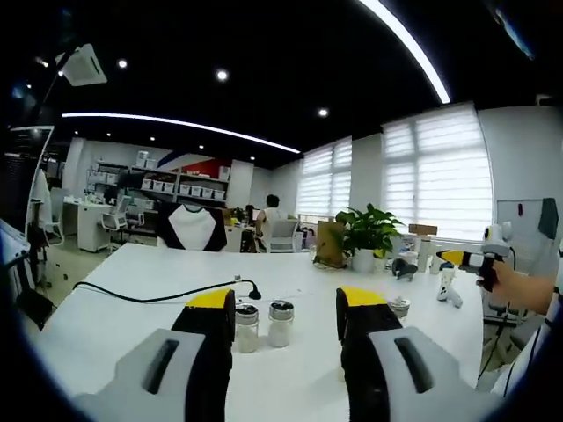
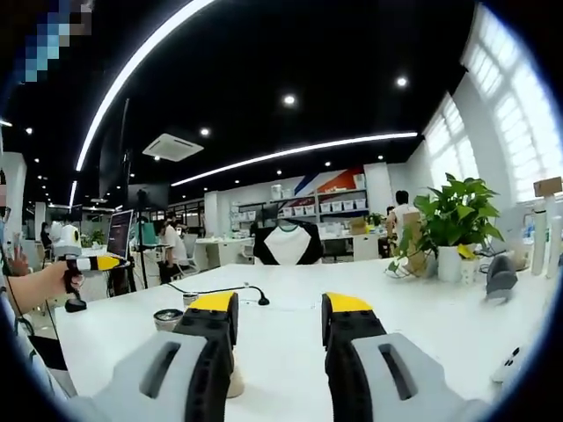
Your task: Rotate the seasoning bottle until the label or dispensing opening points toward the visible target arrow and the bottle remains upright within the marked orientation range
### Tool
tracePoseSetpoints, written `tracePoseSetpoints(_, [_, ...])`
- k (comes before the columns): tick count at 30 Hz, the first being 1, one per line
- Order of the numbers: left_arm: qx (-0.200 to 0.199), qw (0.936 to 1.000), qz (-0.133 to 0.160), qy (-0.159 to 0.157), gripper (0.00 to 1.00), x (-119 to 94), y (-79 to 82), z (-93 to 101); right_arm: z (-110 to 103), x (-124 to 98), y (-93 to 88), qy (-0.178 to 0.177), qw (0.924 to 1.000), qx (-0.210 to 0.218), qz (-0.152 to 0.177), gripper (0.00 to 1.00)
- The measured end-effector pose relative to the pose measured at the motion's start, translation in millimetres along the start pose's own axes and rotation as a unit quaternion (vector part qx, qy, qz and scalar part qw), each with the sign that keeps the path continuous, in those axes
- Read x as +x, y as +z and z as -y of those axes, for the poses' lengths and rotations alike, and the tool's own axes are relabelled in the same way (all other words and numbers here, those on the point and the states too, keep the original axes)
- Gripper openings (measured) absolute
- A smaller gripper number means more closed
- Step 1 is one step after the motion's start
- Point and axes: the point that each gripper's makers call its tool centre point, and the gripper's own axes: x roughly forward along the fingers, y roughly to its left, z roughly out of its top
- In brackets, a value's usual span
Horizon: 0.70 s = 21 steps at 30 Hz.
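Two small clear seasoning bottles with metal caps stand upright side by side on the white table point(image 1: 132, 325). One bottle point(image 1: 247, 327) is partly behind my left jaw and the other bottle point(image 1: 281, 323) is just right of it. My left gripper point(image 1: 287, 303) is open, hovering short of them and touching neither. A hand holds the right gripper point(image 1: 464, 258) off at the far right. In the right gripper view my right gripper point(image 2: 280, 303) is open over the bare table point(image 2: 281, 352) with nothing in it, and the left gripper point(image 2: 90, 264) shows at the left.
A low metal-lidded jar point(image 1: 398, 307) sits right of the bottles, also seen as the jar point(image 2: 167, 318). A black cable point(image 1: 158, 294) runs across the table. A potted plant point(image 1: 369, 233), small gadgets and office chairs stand at the far edge.
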Motion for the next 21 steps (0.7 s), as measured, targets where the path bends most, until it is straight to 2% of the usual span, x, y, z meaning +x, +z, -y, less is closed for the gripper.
tracePoseSetpoints(7, [0.001, 0.9999, -0.001, 0.013, 0.51, -16.8, 3.2, -15.3, 5.9, 2.0, 7.9, -0.005, 0.9999, -0.011, -0.002, 0.40])
tracePoseSetpoints(11, [0.005, 0.9997, -0.008, 0.022, 0.52, -25.6, 0.7, -24.2, 8.5, 1.8, 5.9, -0.009, 0.9999, -0.010, -0.010, 0.40])
tracePoseSetpoints(21, [0.009, 0.9989, 0.000, 0.046, 0.54, -49.8, 4.3, -43.2, 11.5, 0.9, -6.4, -0.014, 0.9996, -0.010, -0.024, 0.46])
